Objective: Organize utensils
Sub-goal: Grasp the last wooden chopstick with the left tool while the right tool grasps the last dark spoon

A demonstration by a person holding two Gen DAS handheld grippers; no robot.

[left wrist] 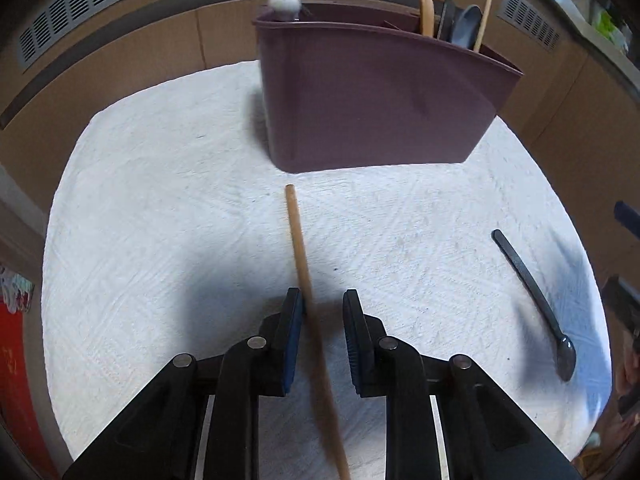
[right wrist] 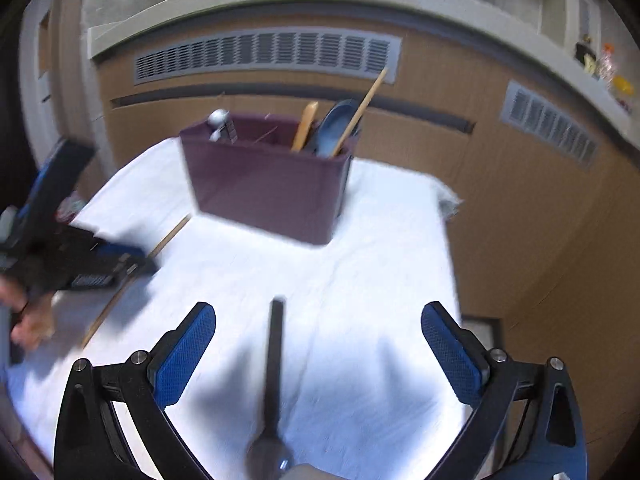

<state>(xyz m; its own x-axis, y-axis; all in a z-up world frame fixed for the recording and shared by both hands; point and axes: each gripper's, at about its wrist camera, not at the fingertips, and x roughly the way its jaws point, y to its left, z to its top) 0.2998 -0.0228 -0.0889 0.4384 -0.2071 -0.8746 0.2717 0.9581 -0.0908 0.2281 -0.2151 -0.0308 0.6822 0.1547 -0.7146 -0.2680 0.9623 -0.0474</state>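
A purple utensil holder (left wrist: 372,100) stands at the back of the white cloth, also in the right wrist view (right wrist: 268,184). It holds several utensils, among them a wooden stick (left wrist: 485,16) and a white knob (left wrist: 284,5). A wooden chopstick (left wrist: 300,256) lies on the cloth between the fingers of my left gripper (left wrist: 322,300), which is open around it and touches it on the left pad. A black spoon (left wrist: 536,304) lies at the right; it also lies between the wide-open fingers of my right gripper (right wrist: 318,316), seen as a dark handle (right wrist: 275,360).
The white cloth (left wrist: 160,220) covers a small table with edges close on all sides. Brown panels with grey vents (right wrist: 264,56) stand behind it. The left gripper and hand (right wrist: 68,256) show at the left of the right wrist view.
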